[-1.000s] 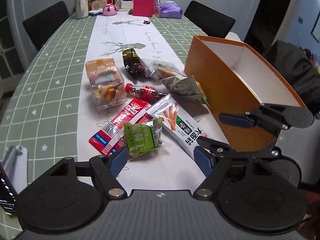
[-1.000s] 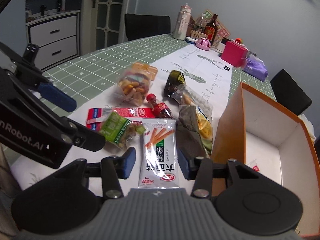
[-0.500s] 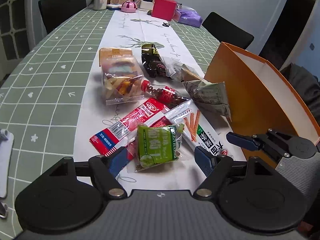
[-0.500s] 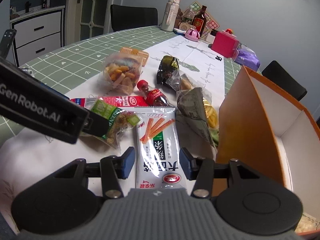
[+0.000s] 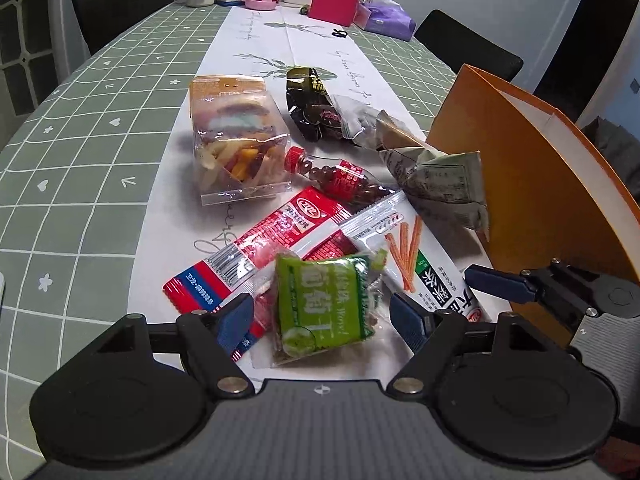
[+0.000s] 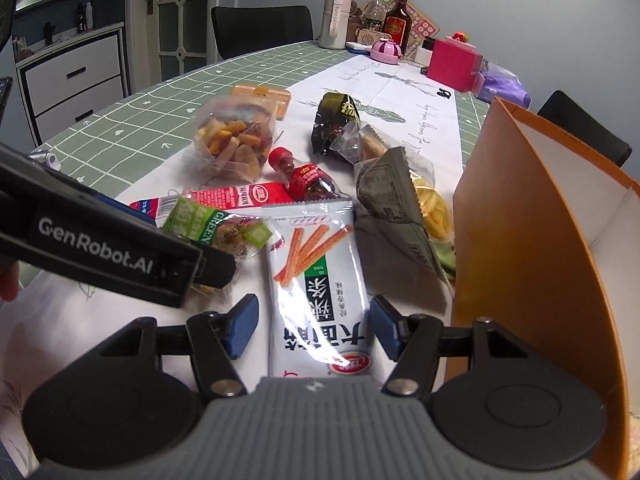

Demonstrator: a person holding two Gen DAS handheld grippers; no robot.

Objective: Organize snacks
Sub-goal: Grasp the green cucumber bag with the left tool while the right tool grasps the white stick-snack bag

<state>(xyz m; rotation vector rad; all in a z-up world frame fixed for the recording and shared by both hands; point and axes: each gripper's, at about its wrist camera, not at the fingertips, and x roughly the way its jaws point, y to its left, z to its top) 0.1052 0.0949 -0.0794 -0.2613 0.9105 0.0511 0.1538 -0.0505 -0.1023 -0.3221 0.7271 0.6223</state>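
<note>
Several snack packs lie on the white table runner beside an open orange box (image 5: 532, 184) (image 6: 520, 232). My left gripper (image 5: 322, 318) is open, its blue fingers on either side of a green snack packet (image 5: 320, 304) (image 6: 208, 224). My right gripper (image 6: 312, 326) is open, its fingers on either side of a white noodle-stick packet (image 6: 320, 276) (image 5: 416, 264). A long red packet (image 5: 264, 248), a small red-capped bottle (image 6: 304, 178), a clear bag of mixed crackers (image 5: 236, 148), a dark packet (image 6: 336, 120) and a grey-green bag (image 6: 400, 196) lie further on.
The green checked tablecloth (image 5: 80, 128) surrounds the runner. At the far end stand a pink box (image 6: 452, 64), a purple bag (image 6: 504, 86), bottles (image 6: 396, 20) and a tall flask (image 6: 336, 12). Black chairs (image 6: 264, 28) ring the table. The box stands right of the snacks.
Both grippers have moved forward and lower toward the snacks. The left one now straddles the green packet and the right one the white noodle-stick packet. Both stayed open.
</note>
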